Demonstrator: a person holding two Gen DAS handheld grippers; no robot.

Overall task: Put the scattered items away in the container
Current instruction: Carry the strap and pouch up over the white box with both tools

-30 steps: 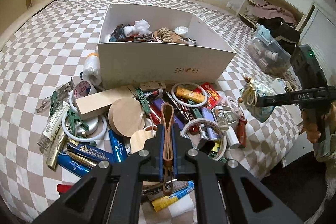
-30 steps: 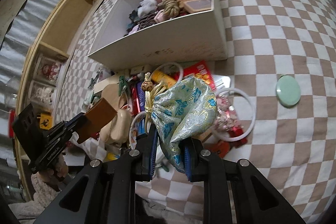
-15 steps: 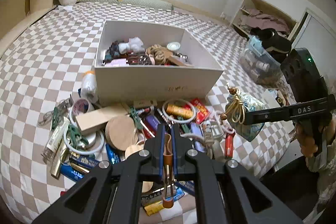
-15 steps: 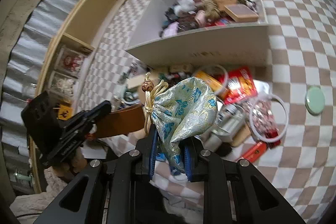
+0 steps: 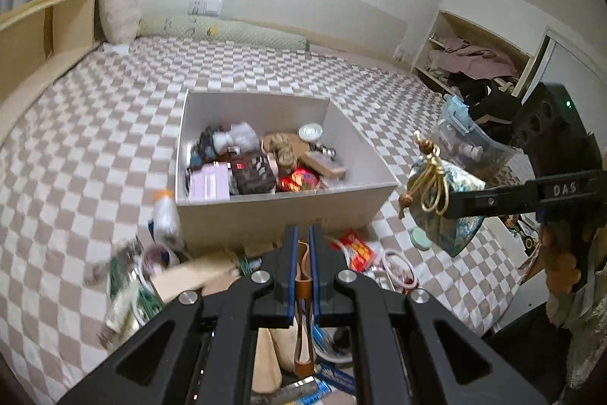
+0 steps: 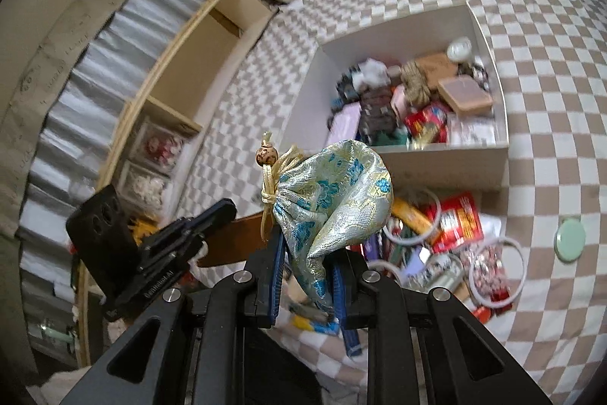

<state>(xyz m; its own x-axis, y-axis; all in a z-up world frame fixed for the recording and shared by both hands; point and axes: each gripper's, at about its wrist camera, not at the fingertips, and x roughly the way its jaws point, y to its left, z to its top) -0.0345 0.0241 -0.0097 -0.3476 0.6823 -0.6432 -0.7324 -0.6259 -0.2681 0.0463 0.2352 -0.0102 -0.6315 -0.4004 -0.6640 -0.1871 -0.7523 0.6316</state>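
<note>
In the left wrist view, the left gripper [image 5: 301,253] is clenched on a brown leather strap [image 5: 302,285], which stands thin between the blue pads and hangs down below them. Ahead of it the white rectangular cardboard box [image 5: 364,154] sits on the beige and white checkered bedcover [image 5: 95,147], already partly filled with small things. In front of the box, scattered items [image 5: 163,268] lie in a blurred pile. At the right edge the right gripper [image 5: 449,202] holds a pale green and blue brocade drawstring pouch [image 5: 442,211] with a golden cord, in the air beside the box corner. In the right wrist view, the right gripper [image 6: 305,276] is closed on the lower part of the same pouch [image 6: 334,200], whose wooden bead [image 6: 266,154] points up. The box [image 6: 311,93] is beyond it, and a round mint green lid [image 6: 569,238] lies alone on the bedcover [image 6: 550,101] to the right. The left gripper [image 6: 224,211] with the strap [image 6: 237,240] shows at the left
</note>
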